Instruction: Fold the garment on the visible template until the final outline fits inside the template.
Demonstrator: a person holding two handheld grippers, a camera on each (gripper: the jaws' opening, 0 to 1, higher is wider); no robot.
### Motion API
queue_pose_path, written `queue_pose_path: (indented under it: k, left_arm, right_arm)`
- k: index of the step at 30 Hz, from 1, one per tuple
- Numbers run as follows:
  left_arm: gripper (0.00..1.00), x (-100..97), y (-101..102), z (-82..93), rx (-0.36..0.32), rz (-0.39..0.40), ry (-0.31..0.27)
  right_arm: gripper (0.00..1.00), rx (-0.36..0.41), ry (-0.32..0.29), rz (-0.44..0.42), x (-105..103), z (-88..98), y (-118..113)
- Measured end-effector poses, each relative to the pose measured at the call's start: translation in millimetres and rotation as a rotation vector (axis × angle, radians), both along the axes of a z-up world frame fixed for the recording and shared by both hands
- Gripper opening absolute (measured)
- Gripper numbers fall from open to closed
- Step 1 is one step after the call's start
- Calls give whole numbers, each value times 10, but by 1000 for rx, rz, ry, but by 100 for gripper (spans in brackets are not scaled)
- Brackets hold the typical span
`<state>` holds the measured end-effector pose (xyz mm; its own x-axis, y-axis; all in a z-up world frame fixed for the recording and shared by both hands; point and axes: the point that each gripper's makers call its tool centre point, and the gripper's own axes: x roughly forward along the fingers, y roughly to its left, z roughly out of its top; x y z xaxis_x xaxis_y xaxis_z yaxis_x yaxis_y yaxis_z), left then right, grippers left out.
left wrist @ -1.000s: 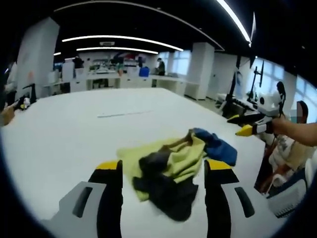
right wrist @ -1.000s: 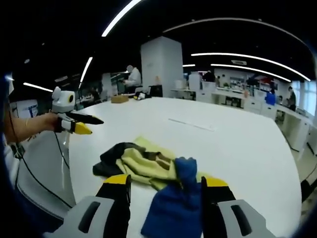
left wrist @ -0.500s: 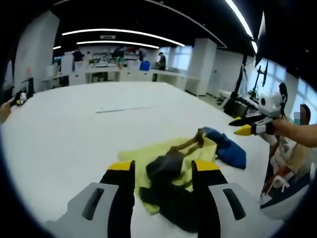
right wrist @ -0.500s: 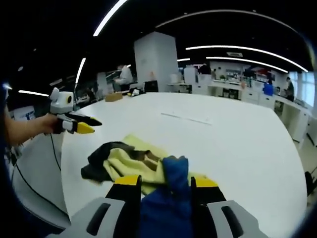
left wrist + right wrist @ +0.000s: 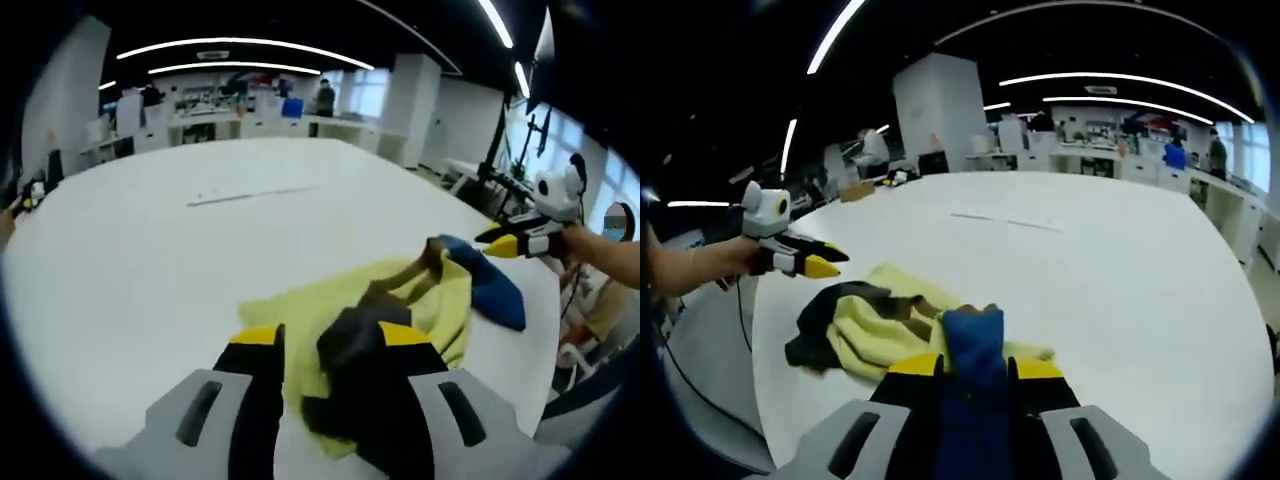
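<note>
Both my grippers have just closed on the crumpled garment (image 5: 400, 300): left gripper (image 5: 334, 350) pinching dark fabric lower centre, right gripper (image 5: 974, 372) clamping blue fabric, unfolding next.

One garment (image 5: 400, 305); two tongs (image 5: 332, 345)

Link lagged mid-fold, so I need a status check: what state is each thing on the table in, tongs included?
Garment: crumpled in a heap on the table, not yet spread.
Blue part: clamped and lifted by the right tongs.
Dark part: clamped in the left tongs.
White table: bare around the heap.
</note>
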<state>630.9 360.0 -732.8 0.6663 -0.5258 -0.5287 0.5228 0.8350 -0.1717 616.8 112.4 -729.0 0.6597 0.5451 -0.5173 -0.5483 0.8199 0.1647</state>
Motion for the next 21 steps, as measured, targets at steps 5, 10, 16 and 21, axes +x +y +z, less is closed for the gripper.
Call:
queue_pose_path:
  k: [5, 10, 16, 21]
  left_arm:
    - [26, 11, 2, -183, -7, 16, 69]
    - [24, -8, -17, -325, -36, 26, 127]
    - [21, -18, -47, -391, -92, 40, 196]
    - [16, -61, -84, -448, -120, 40, 242]
  right_arm:
    - [16, -8, 6, 6, 35, -48, 12]
    - [13, -20, 20, -3, 45, -111, -16]
    - [8, -6, 41, -20, 58, -149, -17]
    - [0, 53, 68, -52, 61, -157, -11]
